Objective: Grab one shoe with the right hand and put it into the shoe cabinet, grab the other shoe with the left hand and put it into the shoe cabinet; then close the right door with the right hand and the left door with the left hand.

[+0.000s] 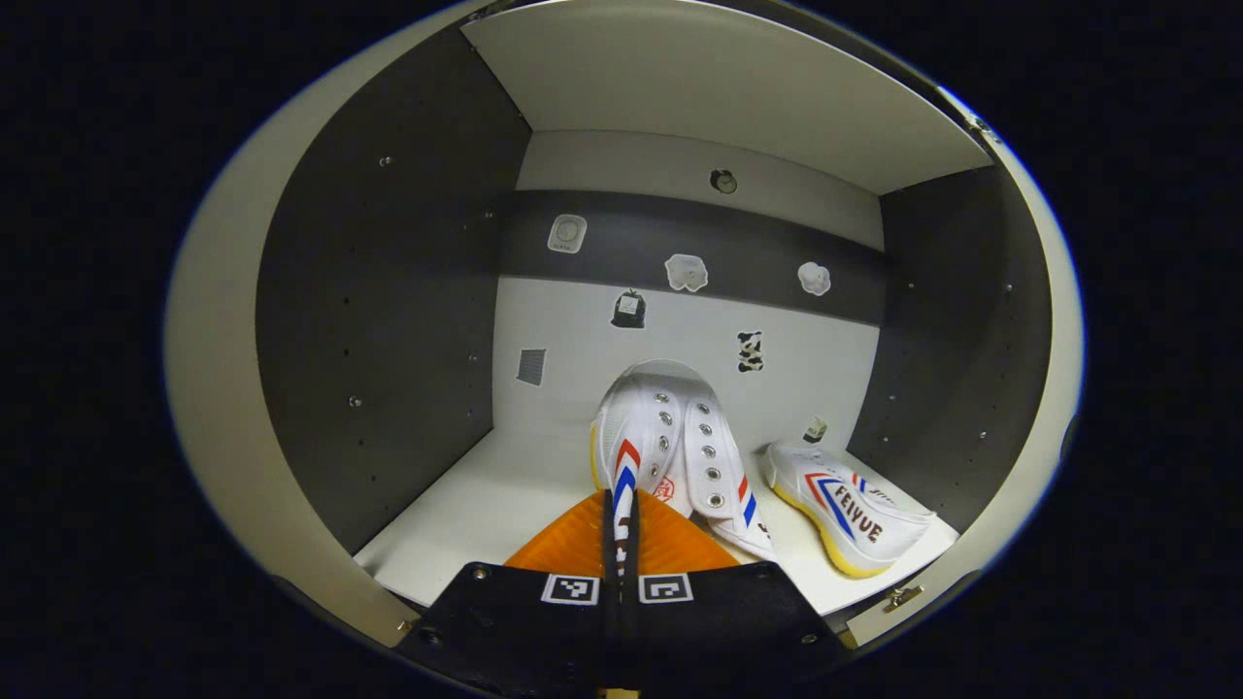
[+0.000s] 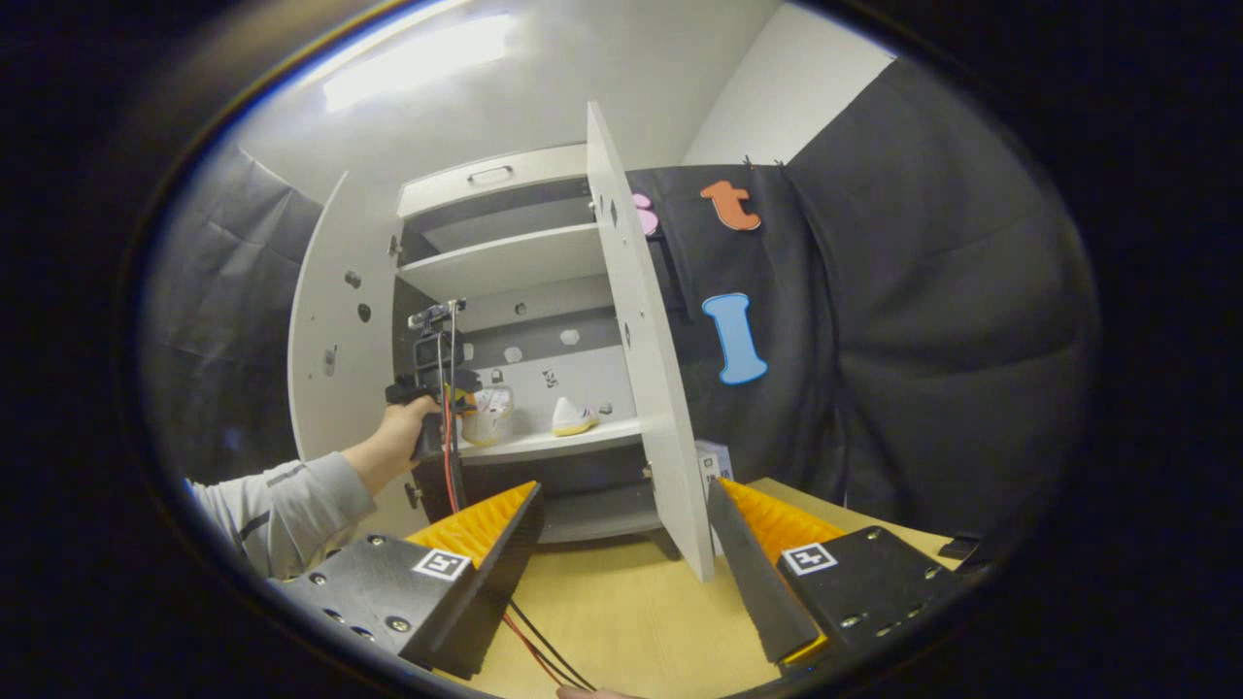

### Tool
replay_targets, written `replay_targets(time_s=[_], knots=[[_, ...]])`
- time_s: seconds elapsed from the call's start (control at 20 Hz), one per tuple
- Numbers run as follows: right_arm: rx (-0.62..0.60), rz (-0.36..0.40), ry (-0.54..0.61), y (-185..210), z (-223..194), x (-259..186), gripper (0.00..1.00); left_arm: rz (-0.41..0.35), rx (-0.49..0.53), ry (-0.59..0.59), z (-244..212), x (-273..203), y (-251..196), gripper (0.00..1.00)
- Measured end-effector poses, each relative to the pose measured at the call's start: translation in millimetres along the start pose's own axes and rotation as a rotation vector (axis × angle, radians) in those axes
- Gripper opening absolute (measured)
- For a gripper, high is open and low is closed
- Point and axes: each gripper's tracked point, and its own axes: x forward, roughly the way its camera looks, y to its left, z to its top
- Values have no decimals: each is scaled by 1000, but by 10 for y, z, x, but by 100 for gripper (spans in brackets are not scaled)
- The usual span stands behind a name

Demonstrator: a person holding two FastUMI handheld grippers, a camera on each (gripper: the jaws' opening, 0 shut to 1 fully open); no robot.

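Left gripper (image 1: 621, 529): clamped on a white shoe (image 1: 670, 447) over the cabinet shelf (image 1: 466, 515); second shoe (image 1: 845, 505) by the shelf's right front corner. Right gripper (image 2: 621, 544): fingers apart, holding nothing, above the tabletop (image 2: 621, 602); right door (image 2: 646, 359) open

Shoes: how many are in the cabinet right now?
2. One white sneaker is clamped at its heel by the left gripper over the shelf; the other sneaker lies on the shelf's right side, by the cabinet wall.
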Motion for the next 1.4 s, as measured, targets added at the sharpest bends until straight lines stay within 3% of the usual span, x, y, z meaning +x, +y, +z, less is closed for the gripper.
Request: replay_targets(time_s=[0.15,0.25,0.3,0.4,0.45,0.5,0.7,0.9,1.25,1.4], knots=[[-12,2,9,38,-33,21,100,-26,-26,5,-56,3,-24,10],[-24,-3,4,42,-33,29,100,-22,-43,-68,135,-94,-8,42],[-27,-5,3,49,-37,40,100,-34,-37,-64,142,-191,-40,44],[-34,-3,5,84,-40,27,100,-71,4,-50,121,-389,-184,68],[-38,-3,4,95,-35,13,100,-68,37,-55,131,-467,-186,89],[-42,-3,2,109,-24,8,100,-61,64,-57,124,-582,-182,94],[-58,5,-10,160,19,-43,100,-130,100,-122,152,-1165,-303,96],[-24,34,6,249,-33,-19,100,-180,124,-104,-24,-1759,-206,96],[-27,-36,-40,76,54,54,100,-177,138,-141,-255,-2767,239,100],[-35,-90,-50,-112,117,62,100,-189,114,-146,-416,-3155,398,97]])
